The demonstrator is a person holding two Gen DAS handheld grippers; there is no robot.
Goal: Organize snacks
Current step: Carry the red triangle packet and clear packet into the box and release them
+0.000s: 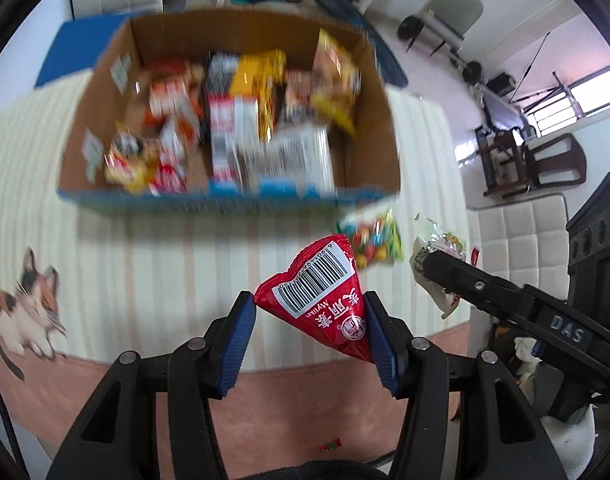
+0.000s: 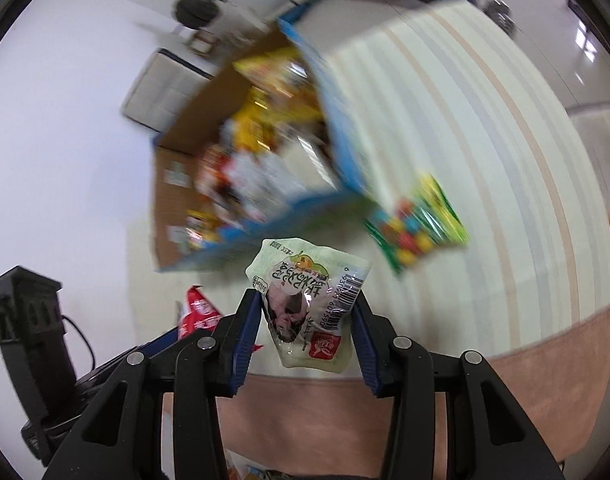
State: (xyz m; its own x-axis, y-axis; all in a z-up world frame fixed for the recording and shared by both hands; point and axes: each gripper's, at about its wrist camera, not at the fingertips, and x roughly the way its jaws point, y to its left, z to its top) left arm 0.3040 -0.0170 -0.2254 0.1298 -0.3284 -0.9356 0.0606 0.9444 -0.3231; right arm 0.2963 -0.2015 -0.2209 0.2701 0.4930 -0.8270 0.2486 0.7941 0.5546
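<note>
While the cardboard box (image 1: pixel 369 92) of snacks sits on the striped surface (image 1: pixel 165 248), a red cone-shaped packet (image 1: pixel 325 300) is clamped in the left tongs (image 1: pixel 309 308), a pale green pouch (image 2: pixel 305 308) is clamped in the right tongs (image 2: pixel 307 308), both above the surface near the box's front, with a colourful candy bag (image 2: pixel 417 228) lying beside it.

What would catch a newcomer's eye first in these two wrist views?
Probably the red triangular snack packet with a white barcode label, pinched in the left gripper above the striped cloth. Next, the pale green sealed snack pouch between the fingers of the right gripper. Behind both sits the open cardboard box with blue edging, crammed with blurred colourful snacks.
</note>
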